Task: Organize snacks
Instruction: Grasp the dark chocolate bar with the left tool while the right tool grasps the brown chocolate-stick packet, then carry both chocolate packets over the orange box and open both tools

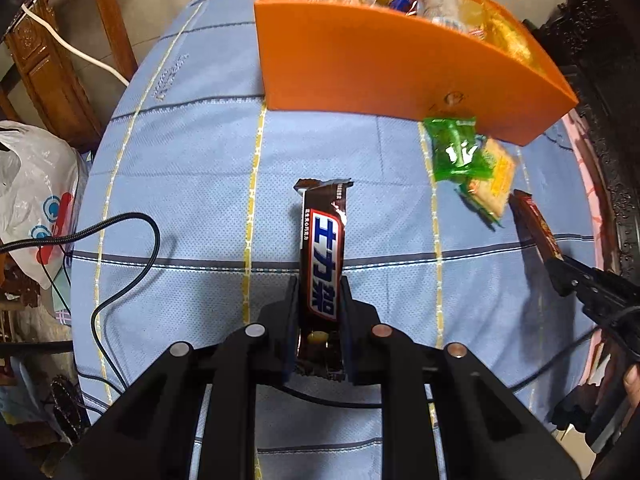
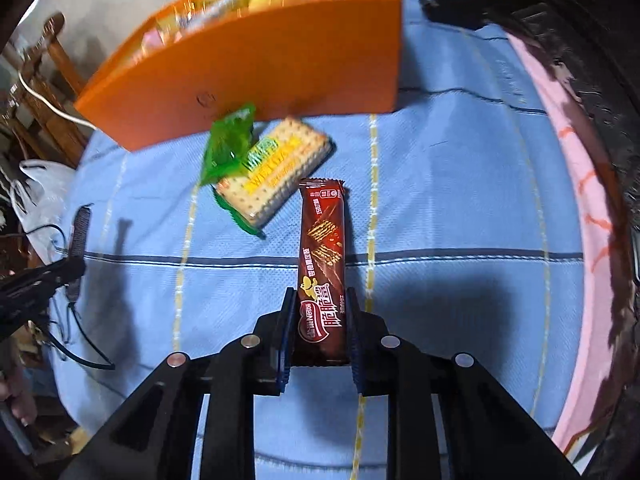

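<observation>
My left gripper (image 1: 319, 284) is shut on the lower part of a dark brown chocolate bar (image 1: 322, 232) with a blue and white label, held above the blue checked tablecloth (image 1: 192, 184). Off to the right, my right gripper (image 2: 320, 294) is shut on a red-brown wafer bar (image 2: 322, 240); the left wrist view shows this gripper (image 1: 560, 276) and its wafer bar (image 1: 534, 220) too. An orange box (image 1: 380, 60) holding several wrapped snacks stands at the far side. In front of it lie a green packet (image 2: 230, 140) and a cracker pack (image 2: 276, 168).
A black cable (image 1: 120, 264) loops over the table's left part. A white plastic bag (image 1: 36, 200) and wooden chairs (image 1: 52, 64) stand beyond the left edge. Dark carved furniture (image 2: 580, 40) and a pink cloth edge (image 2: 576, 200) border the right side.
</observation>
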